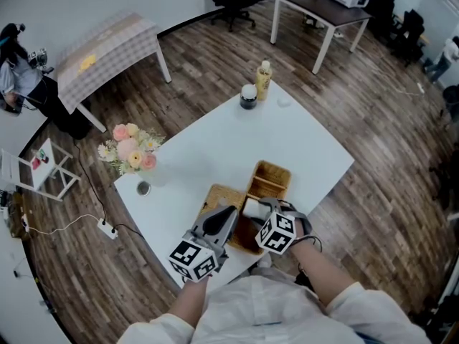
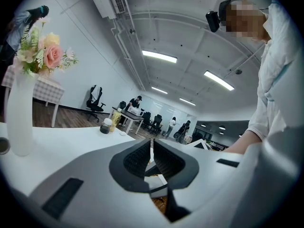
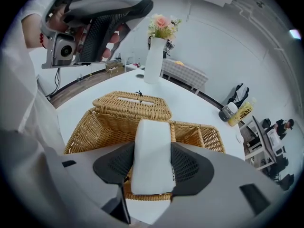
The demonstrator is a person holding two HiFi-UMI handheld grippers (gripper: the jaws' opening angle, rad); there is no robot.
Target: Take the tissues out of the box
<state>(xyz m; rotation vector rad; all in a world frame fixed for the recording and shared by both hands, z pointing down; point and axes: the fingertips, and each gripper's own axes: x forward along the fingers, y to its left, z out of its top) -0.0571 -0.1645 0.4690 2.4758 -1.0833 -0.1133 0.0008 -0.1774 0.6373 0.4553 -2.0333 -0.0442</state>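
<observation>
My right gripper [image 3: 152, 148] is shut on a white tissue pack [image 3: 152, 127] and holds it just above an open wicker box [image 3: 88, 129]. The box's slotted lid [image 3: 132, 105] lies flat beyond it, toward the vase. In the head view the tissue pack [image 1: 252, 208] shows between the right gripper [image 1: 262, 211] and the box [image 1: 244, 239], at the table's near edge. My left gripper [image 1: 221, 217] hovers over the lid [image 1: 217, 196] with its jaws shut on nothing [image 2: 152, 151]. It also appears raised at the upper left, left gripper [image 3: 102, 23].
A second wicker tray [image 1: 270, 180] adjoins the box on the far side. A white vase of flowers [image 1: 133, 149] and a small dark disc [image 1: 143, 188] stand at the left corner of the white table [image 1: 215, 142]. A jar [image 1: 248, 95] and a yellow bottle [image 1: 264, 79] stand at the far corner.
</observation>
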